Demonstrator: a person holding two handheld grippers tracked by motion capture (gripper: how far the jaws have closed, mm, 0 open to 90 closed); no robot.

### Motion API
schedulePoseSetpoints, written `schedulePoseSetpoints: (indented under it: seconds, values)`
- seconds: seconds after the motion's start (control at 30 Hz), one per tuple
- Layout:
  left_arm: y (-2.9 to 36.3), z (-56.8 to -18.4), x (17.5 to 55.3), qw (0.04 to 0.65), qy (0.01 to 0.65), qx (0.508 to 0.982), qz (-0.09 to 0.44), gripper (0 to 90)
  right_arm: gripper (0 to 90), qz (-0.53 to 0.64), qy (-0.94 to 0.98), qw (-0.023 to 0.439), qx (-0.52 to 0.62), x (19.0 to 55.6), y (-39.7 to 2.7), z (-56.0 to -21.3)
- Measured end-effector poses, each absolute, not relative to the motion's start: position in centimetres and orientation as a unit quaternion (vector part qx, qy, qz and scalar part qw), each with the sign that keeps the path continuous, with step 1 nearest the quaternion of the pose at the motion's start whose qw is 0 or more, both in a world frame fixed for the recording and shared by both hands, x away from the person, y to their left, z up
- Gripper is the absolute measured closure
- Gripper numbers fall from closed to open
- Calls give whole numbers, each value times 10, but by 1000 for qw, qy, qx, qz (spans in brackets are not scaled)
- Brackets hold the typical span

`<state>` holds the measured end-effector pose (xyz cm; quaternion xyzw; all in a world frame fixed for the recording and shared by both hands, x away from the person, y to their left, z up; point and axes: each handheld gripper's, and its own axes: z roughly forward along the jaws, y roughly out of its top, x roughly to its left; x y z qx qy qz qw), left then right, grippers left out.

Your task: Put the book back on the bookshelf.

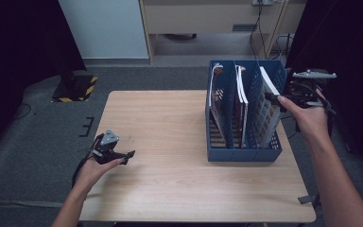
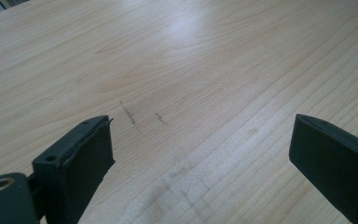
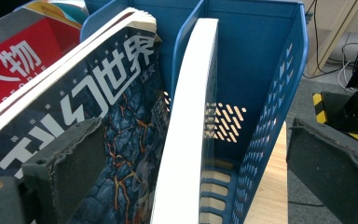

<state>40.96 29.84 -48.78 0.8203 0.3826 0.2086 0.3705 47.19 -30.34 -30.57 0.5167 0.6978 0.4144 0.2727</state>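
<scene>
**Right gripper open at the blue file rack, left gripper idle over the table**

The right gripper [image 1: 275,98] sits at the right of the high view, at the top edge of the blue file rack [image 1: 242,152], its jaws spread wide. In the right gripper view the two black jaws stand far apart in the lower corners, and the white-edged book [image 3: 186,140] rises between them without either pad pressing on it. That book leans in the rightmost compartment of the rack, its top tilted toward the upper centre of the frame and its foot down among the slots of the rack floor. To the left of it in the same view, in the next compartment, stands a magazine with a dark blue cracked-lava cover [image 3: 126,140], and a red-covered magazine [image 3: 14,60] shows in the upper left corner.

The left gripper [image 1: 126,156] is held in the lower left of the high view, just above the wooden table [image 1: 170,132], well apart from the rack. In the left gripper view its jaws are wide, with bare wood between them and some faint dark pencil-like marks [image 2: 130,114] on the grain.
</scene>
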Motion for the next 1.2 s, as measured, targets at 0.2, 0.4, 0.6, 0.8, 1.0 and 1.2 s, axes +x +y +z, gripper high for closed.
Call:
schedulePoseSetpoints:
  seconds: [0.2,0.4,0.6,0.8,1.0,1.2]
  values:
    - [299,-488,410,372,382,820,209,57,51,412,702,274,513,466,-304,-306]
    - [299,-488,410,371,383,819,209,57,49,407,706,270,512,459,-306,-307]
    - [298,-488,410,369,382,821,209,57,47,406,709,265,512,451,-307,-310]
    - [298,-488,410,370,382,821,209,57,46,394,712,259,519,443,-311,-315]
    - [299,-488,410,369,382,821,209,57,49,384,716,247,528,435,-316,-322]
    - [298,-489,410,369,381,822,208,57,49,376,719,238,534,428,-318,-333]
